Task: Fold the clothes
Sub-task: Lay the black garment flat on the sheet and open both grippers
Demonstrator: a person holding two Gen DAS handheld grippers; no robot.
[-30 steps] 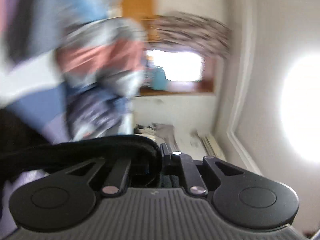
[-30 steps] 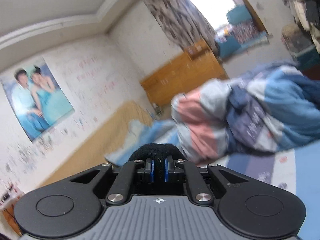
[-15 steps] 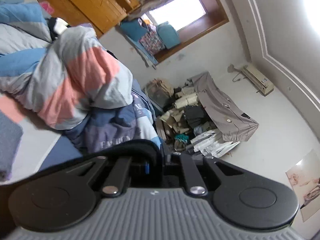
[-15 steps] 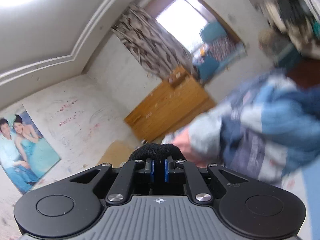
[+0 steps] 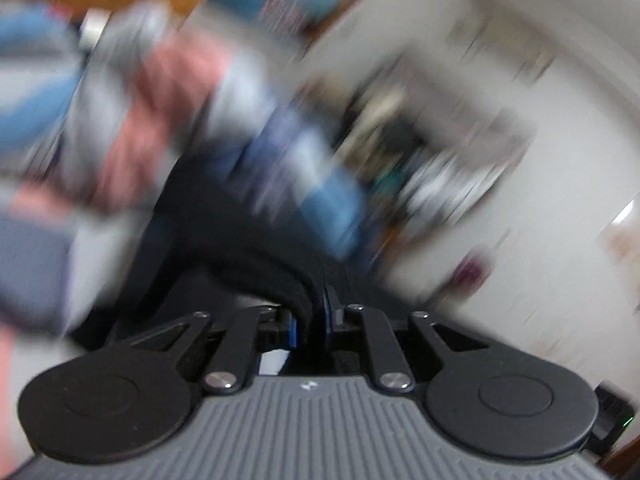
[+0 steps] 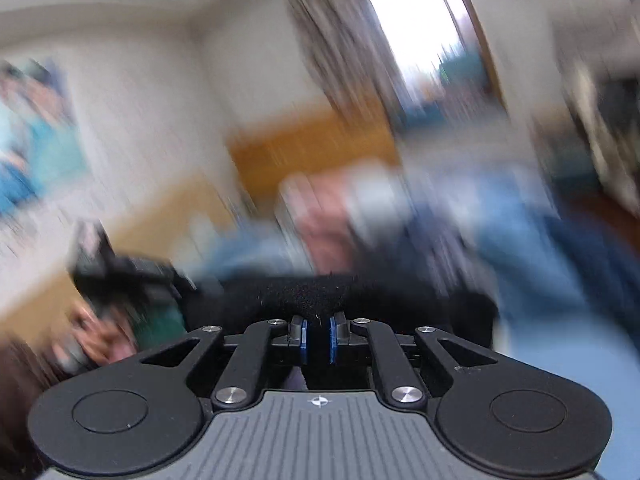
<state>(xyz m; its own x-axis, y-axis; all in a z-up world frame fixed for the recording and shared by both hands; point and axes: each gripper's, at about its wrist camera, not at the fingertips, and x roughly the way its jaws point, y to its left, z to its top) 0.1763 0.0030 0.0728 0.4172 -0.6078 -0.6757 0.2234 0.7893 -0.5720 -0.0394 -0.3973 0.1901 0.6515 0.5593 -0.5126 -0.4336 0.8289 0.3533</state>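
A black garment (image 5: 248,256) is pinched between the blue pads of my left gripper (image 5: 312,320), which is shut on it. From there the cloth runs up and off to the left over the bed. My right gripper (image 6: 318,336) is shut on the same black garment (image 6: 312,294), whose edge stretches as a wide dark band across the view just beyond the fingers. Both views are heavily motion-blurred. At the lower left of the right wrist view a blurred dark device (image 6: 120,272) and a hand (image 6: 96,336) show.
A bunched quilt (image 5: 152,92) in pink, grey and blue lies on the bed ahead, also seen as the quilt (image 6: 360,216). A wooden cabinet (image 6: 312,140) and bright window (image 6: 416,32) stand behind it. A clutter pile (image 5: 420,140) sits against the white wall. Blue sheet (image 6: 560,360) lies at the right.
Both views have swung and blurred. The right view dropped from the ceiling back toward the bed, and the black cloth now spans it widely. The left view rolled, with more cloth trailing ahead.
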